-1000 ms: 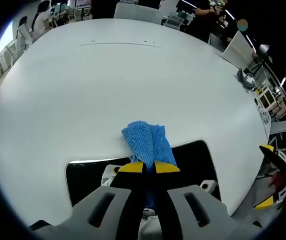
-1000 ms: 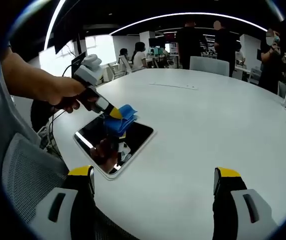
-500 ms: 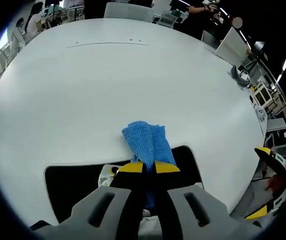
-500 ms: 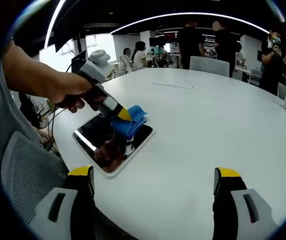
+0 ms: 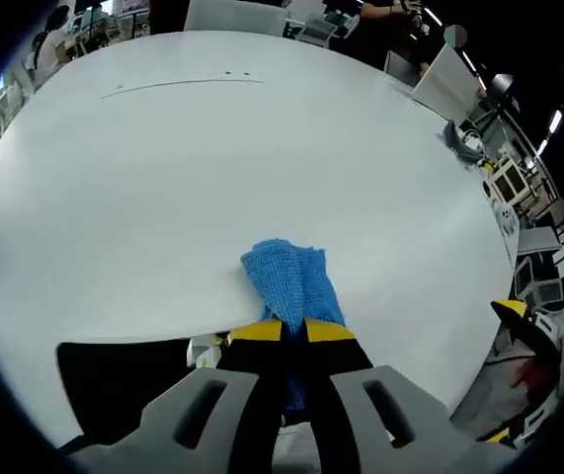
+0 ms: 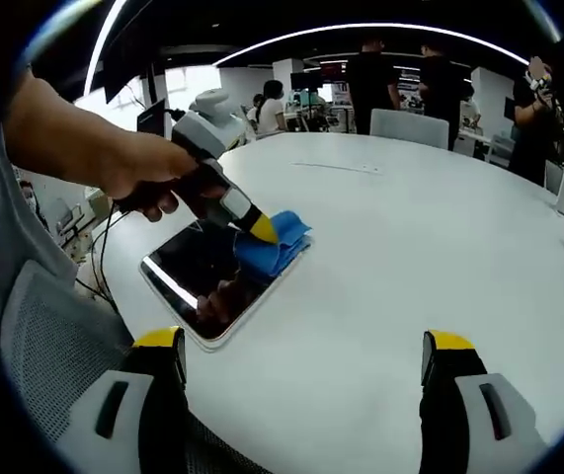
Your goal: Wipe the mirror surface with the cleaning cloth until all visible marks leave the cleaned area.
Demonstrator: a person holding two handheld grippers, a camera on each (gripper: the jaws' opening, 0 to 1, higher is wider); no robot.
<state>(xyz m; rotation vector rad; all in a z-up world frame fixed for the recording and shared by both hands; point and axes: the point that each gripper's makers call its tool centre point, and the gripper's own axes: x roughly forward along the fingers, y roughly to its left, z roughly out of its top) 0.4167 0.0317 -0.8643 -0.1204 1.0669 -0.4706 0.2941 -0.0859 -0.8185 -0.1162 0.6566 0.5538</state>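
A blue cleaning cloth (image 5: 291, 281) is pinched tight between the two jaws of the left gripper (image 5: 294, 331), and it is pressed down at the far edge of the mirror (image 6: 212, 281). The mirror is lying flat on the white round table (image 6: 410, 257), near the table's edge. The cloth looks soft and light, so it can be bunched and pushed around with ease. It is best held by its folded middle, as it is now, so that a wide part is left to rub. The mirror looks thin, hard and slippery, and it could be cracked if pressed too hard. The right gripper (image 6: 301, 360) is held back over the table with its jaws wide apart, and nothing is held in it.
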